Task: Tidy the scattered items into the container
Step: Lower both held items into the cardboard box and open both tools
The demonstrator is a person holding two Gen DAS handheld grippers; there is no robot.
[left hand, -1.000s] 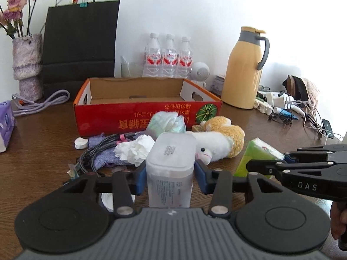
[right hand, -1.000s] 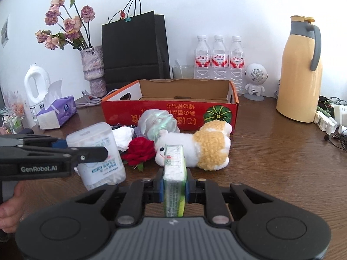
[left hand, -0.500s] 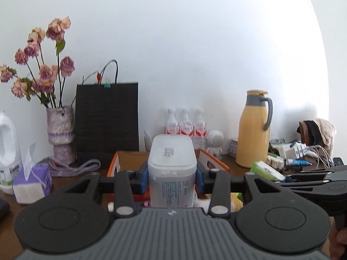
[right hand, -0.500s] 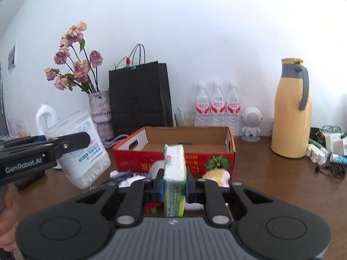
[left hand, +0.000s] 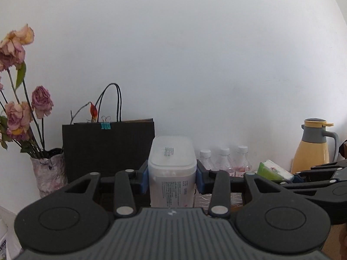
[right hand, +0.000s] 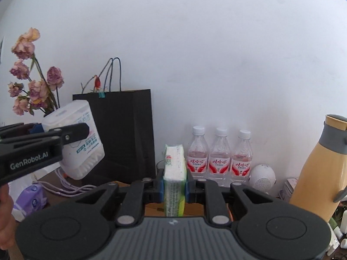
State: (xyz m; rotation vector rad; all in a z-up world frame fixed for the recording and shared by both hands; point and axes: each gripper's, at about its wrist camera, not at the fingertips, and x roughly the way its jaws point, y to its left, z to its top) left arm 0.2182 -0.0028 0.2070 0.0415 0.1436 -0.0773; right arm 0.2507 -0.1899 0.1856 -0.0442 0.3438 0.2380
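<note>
Surface and room: a brown wooden counter point(right hand: 54, 186) stands against a plain white wall point(right hand: 195, 54). Along the wall, from the left of the right wrist view: a vase of dried roses point(left hand: 48, 173), one black paper bag point(right hand: 123, 134) with a teal clip at its top edge, water bottles point(right hand: 220, 153), one small white round speaker point(right hand: 262, 176), one yellow thermos jug point(right hand: 318, 169). A purple tissue pack point(right hand: 32, 197) and a pale cable point(right hand: 71, 187) lie at the left of the counter.

Count: three water bottles, side by side; two claws; one item in each claw.

Left claw point(left hand: 172, 177): jaws part-way apart, blue pads pressed on both sides of a translucent cotton-swab box point(left hand: 171, 171), held upright and clear of the counter, in front of the black bag.

Right claw point(right hand: 174, 187): jaws narrow, pads clamped on a slim green-and-white tissue pack point(right hand: 174, 173), held upright on edge above the counter, in front of the bottles. The container shows only as a sliver below the right claw.
</note>
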